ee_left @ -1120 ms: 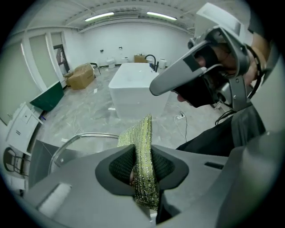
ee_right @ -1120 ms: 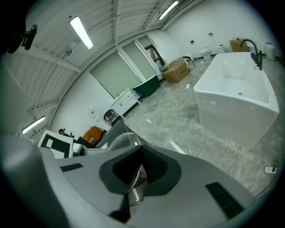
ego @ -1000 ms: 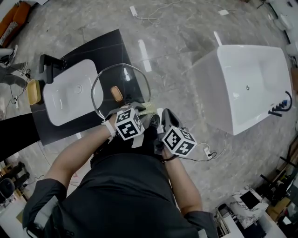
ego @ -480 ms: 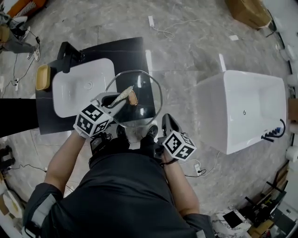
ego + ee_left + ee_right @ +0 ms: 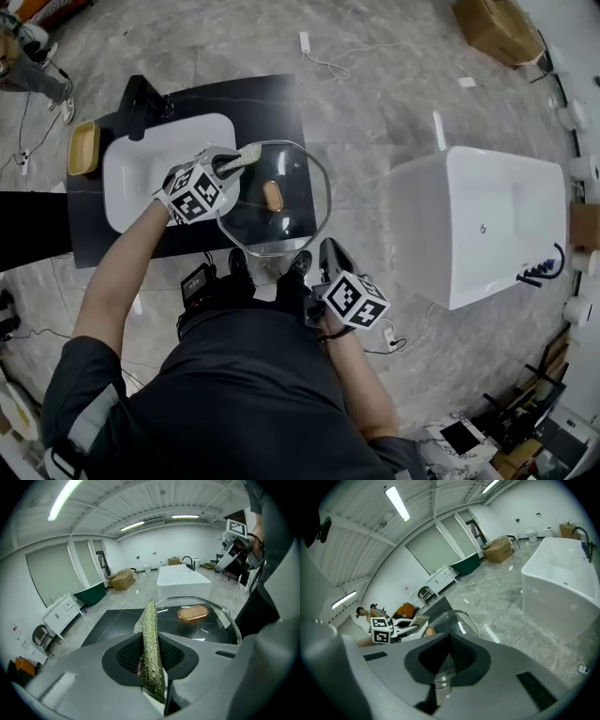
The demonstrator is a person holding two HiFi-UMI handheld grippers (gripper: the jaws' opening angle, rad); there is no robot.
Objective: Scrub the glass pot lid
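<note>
The glass pot lid (image 5: 291,220), with a copper knob (image 5: 273,195), hangs tilted over the edge of the black counter (image 5: 267,103). My right gripper (image 5: 302,264) is shut on its near rim; in the right gripper view the lid (image 5: 457,620) rises edge-on from the closed jaws of the right gripper (image 5: 444,667). My left gripper (image 5: 228,165) is shut on a green-gold scouring pad (image 5: 246,157) at the lid's far left rim. In the left gripper view the pad (image 5: 151,639) stands upright in the left gripper (image 5: 152,667), with the lid (image 5: 220,620) just beyond.
A white basin (image 5: 141,173) sits in the counter, with a black faucet (image 5: 141,94) and a wooden dish (image 5: 82,148) behind it. To the right stands a white bathtub (image 5: 487,220). Cardboard boxes (image 5: 492,28) lie far right; cables cross the marble floor.
My left gripper has swung with the pad from near my body up to the lid's far left rim. The lid stays held in the right gripper.
</note>
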